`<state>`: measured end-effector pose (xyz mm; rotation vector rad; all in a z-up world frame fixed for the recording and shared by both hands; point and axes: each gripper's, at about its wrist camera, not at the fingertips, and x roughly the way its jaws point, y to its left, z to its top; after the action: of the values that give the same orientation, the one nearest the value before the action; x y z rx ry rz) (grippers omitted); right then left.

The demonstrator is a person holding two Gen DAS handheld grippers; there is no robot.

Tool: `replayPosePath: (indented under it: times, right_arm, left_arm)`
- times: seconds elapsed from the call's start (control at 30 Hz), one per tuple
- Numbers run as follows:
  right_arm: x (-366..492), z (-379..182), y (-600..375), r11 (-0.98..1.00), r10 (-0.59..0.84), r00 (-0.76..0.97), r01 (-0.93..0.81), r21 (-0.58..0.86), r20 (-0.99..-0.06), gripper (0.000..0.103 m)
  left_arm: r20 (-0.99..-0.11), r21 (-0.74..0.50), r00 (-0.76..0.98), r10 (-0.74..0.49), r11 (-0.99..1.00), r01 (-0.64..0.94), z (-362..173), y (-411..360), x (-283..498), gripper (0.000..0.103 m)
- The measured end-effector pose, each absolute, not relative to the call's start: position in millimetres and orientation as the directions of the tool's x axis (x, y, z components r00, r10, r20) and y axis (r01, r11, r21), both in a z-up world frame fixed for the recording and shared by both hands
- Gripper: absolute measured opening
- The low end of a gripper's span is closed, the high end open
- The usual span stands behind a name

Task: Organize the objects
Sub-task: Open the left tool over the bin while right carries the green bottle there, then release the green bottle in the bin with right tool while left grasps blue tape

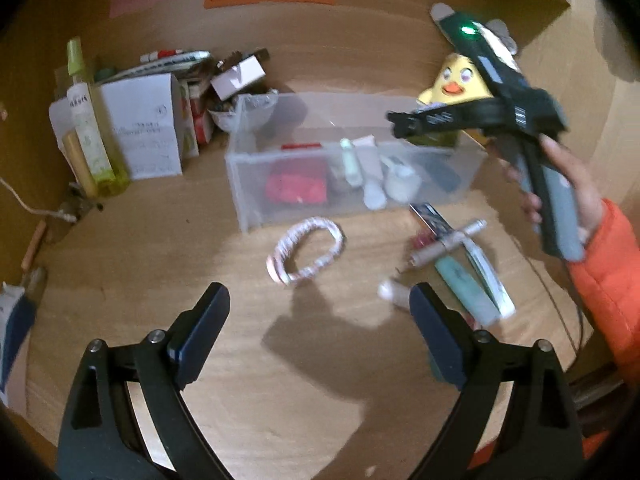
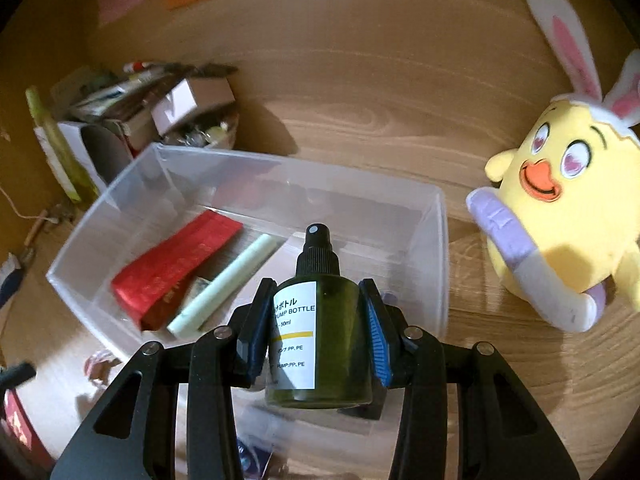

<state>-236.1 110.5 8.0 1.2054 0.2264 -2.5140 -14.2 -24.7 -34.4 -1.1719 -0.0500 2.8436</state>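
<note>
With the right gripper (image 2: 316,320) pinching the pump bottle (image 2: 316,336), lower it into the clear bin's (image 2: 442,240) near right corner, left gripper (image 1: 320,320) spread.

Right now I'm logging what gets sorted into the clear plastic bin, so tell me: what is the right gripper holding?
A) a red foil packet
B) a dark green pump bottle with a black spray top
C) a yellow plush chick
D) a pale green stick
B: the right gripper is shut on the dark green pump bottle with a black spray top, held above the clear plastic bin, its white label facing the camera.
</note>
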Motion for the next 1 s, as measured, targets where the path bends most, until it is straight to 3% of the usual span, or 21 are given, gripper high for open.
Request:
replayPosePath:
  times: [0.23, 0.43, 0.67, 0.8, 0.93, 1.0]
  right_arm:
    - [-238, 2, 97, -0.926, -0.18, -0.586, 0.372, -0.066, -0.79, 0.039]
    - [-221, 15, 109, -0.93, -0.207, -0.578, 0.367, -0.025, -0.789, 0.041]
    - [-150, 40, 143, -0.923, -0.28, -0.643, 0.384, 0.016, -0.713, 0.057]
    - [-115, 37, 154, -0.919, -0.288, -0.655, 0.393, 0.011, -0.699, 0.057]
    - [-94, 23, 156, -0.913, -0.288, -0.636, 0.409, 0.003, -0.716, 0.057]
    - [-87, 11, 157, -0.91, -0.294, -0.613, 0.415, 0.018, -0.733, 0.057]
  left_arm:
    - [-0.713, -0.061, -0.691, 0.121, -0.992, -0.11, -43, 2, 2, 0.092]
    - [-0.731, -0.057, -0.664, 0.158, -0.983, -0.172, -53, 24, 9, 0.092]
    - [-0.752, -0.049, -0.636, 0.172, -0.977, -0.206, -70, 45, 5, 0.092]
    - [-0.757, -0.061, -0.627, 0.184, -0.975, -0.212, -75, 50, 2, 0.08]
    - [-0.746, -0.052, -0.643, 0.173, -0.978, -0.204, -76, 54, 2, 0.075]
    - [-0.74, -0.046, -0.652, 0.167, -0.979, -0.199, -76, 55, 3, 0.067]
